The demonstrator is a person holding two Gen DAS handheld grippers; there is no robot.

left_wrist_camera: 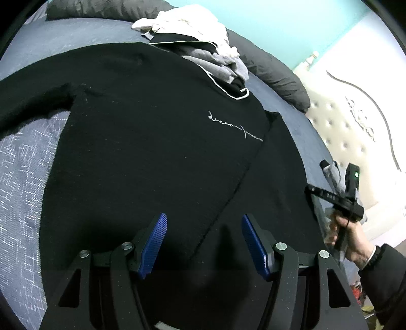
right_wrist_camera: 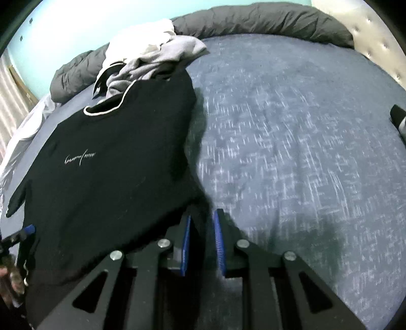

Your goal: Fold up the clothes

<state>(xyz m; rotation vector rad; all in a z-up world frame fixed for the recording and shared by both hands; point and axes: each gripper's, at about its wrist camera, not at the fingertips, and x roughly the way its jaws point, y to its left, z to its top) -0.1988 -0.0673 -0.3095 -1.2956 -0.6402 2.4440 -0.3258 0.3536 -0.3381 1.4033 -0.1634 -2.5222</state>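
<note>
Blue-grey patterned bedspread across the whole bed, with a dark grey duvet bunched along its far edge. Tufted cream headboard with a curved dark trim at one end, against a turquoise wall. Pale curtain and a crumpled white sheet at the bed's far side in the right wrist view.

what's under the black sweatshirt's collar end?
The black sweatshirt lies on the blue bedspread. Its collar end runs up against a pile of grey and white clothes; whether it lies on or under them isn't clear. Anything beneath the body is covered.
</note>
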